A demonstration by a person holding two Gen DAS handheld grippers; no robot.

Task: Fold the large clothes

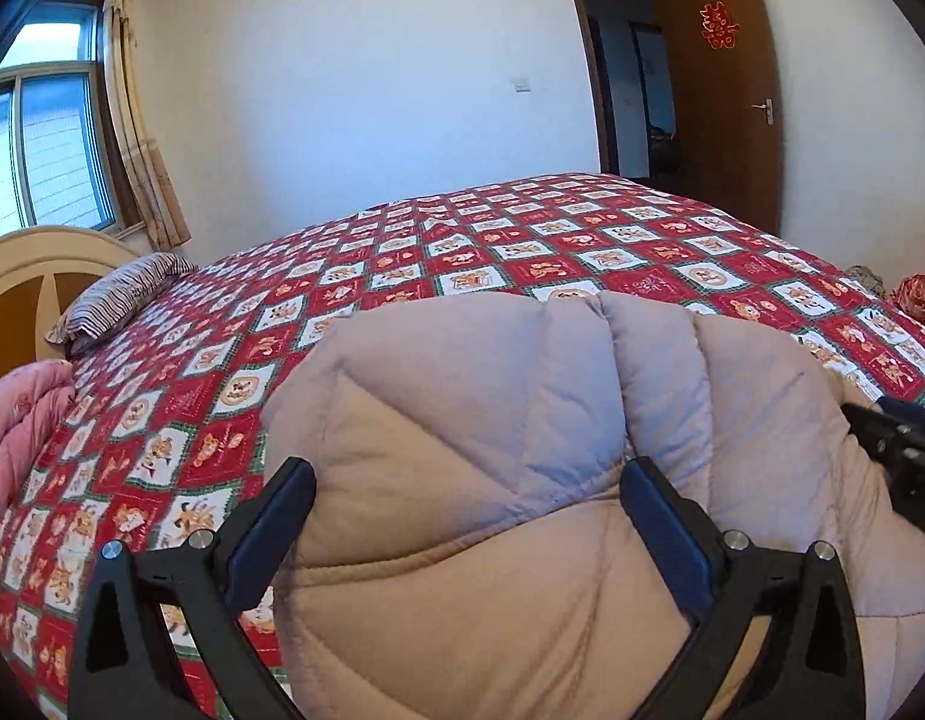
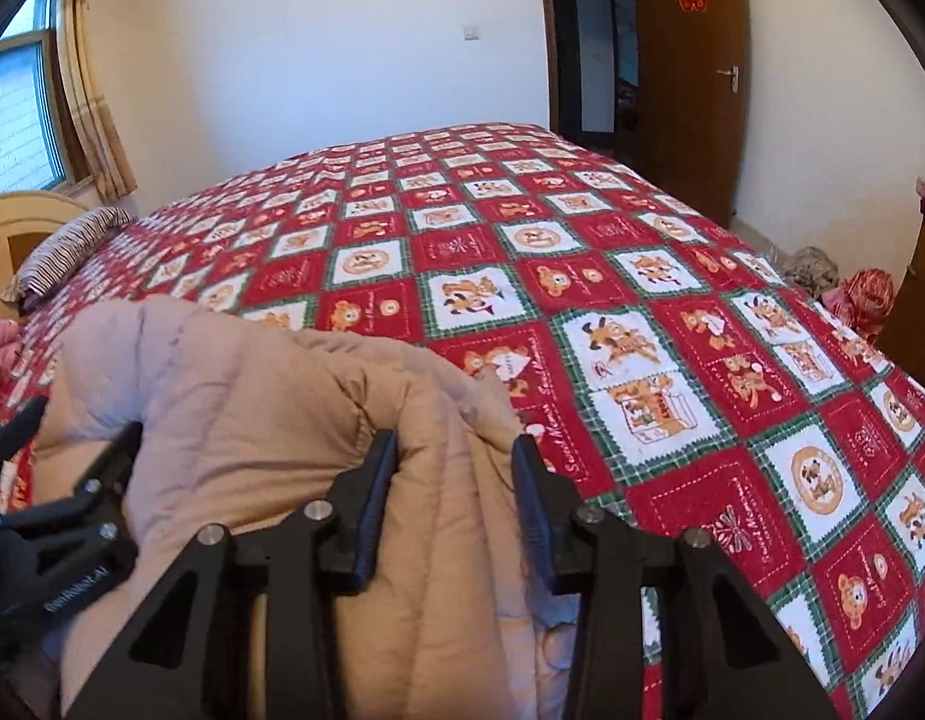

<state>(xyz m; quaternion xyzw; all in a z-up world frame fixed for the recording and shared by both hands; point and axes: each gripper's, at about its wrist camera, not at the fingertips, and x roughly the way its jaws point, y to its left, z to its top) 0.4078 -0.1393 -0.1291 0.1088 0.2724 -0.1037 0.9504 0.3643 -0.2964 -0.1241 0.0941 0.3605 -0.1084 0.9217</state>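
On the bed, the beige padded coat lay bunched. The left gripper stood wide open astride its bulk; rightward, the right gripper bracketed its edge fold, fingers not yet pinching.

Jacket: beige quilted cloth, matt, puffy, with stitched seams. Bedspread: printed woven cloth in a red, white and green check, matt. Left tool and right tool: matt black plastic with bright metal pivot pins. Door: brown wood, smooth.
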